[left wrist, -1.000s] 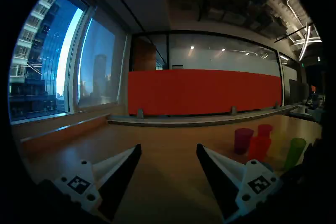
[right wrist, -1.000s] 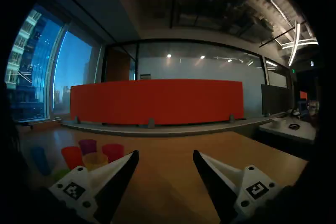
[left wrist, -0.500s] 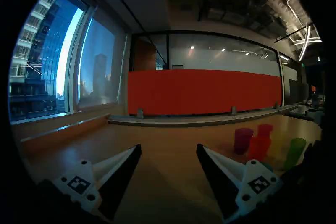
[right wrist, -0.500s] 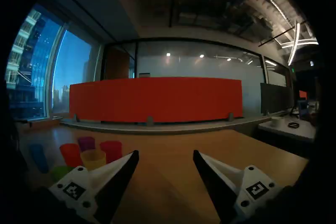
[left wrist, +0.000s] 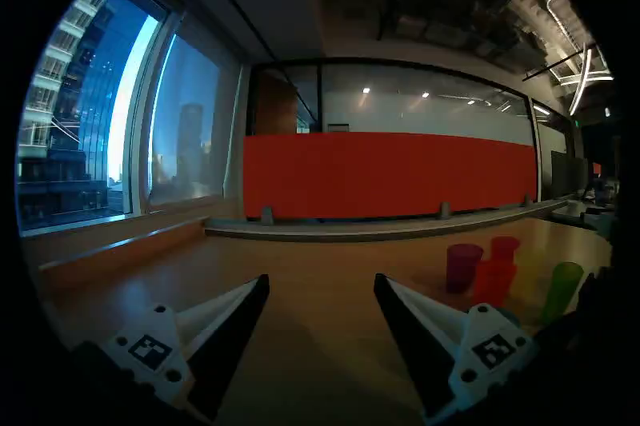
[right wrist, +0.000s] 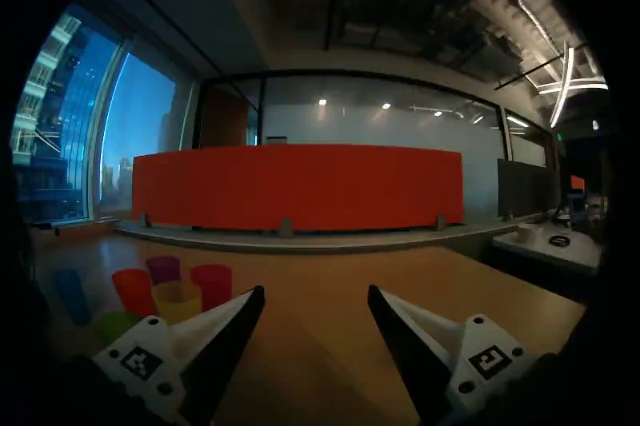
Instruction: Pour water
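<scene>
cups clustered on wooden table, low right in left gripper view, low left in right gripper view. left gripper fingers apart, empty. cups likely light thin plastic, slippery, tippy; pinch mid-wall gently. right gripper fingers apart, empty.

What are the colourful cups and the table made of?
The cups look like thin plastic, smooth and see-through: light glows through their coloured walls. The table looks like wood or a wood-look top, glossy: warm brown with soft reflections.
</scene>
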